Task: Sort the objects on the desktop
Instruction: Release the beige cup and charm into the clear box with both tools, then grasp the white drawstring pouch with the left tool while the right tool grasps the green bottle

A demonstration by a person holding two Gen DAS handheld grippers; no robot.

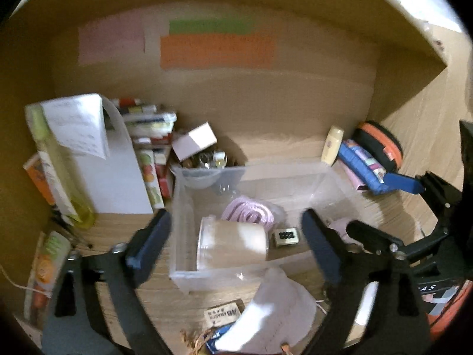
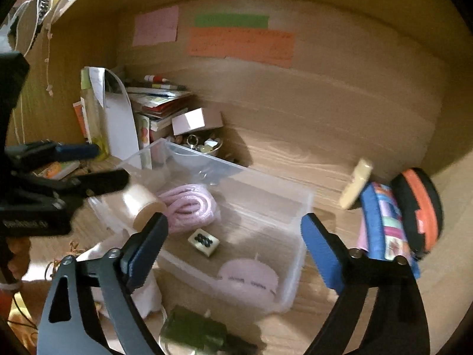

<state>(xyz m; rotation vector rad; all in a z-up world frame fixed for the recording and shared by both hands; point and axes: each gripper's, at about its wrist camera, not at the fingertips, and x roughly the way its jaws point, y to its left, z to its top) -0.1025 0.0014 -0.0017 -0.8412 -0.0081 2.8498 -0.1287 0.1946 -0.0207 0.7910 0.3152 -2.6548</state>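
A clear plastic bin [image 1: 183, 207] [image 2: 298, 216] sits on the wooden desk. In it lie a frosted jar on its side [image 1: 233, 244] [image 2: 142, 204], a coiled pink cord [image 1: 249, 213] [image 2: 189, 207], a small tile with dark dots [image 1: 285, 236] [image 2: 204, 241] and a pink round pad [image 2: 248, 275]. My left gripper [image 1: 236, 236] is open and empty above the bin's near side; it also shows in the right wrist view [image 2: 88, 165]. My right gripper [image 2: 233, 245] is open and empty over the bin; it also shows at the right of the left wrist view [image 1: 384, 207].
Books and papers [image 1: 97, 159] [image 2: 118, 118] stand at the back left with a small box [image 1: 195, 140] over a bowl of trinkets [image 2: 204, 145]. A cream tube [image 1: 332, 145] [image 2: 356, 185], blue pouch [image 1: 363, 162] [image 2: 384, 222] and orange-black case [image 1: 381, 145] [image 2: 419, 207] lie right. A white cloth [image 1: 275, 310] lies in front.
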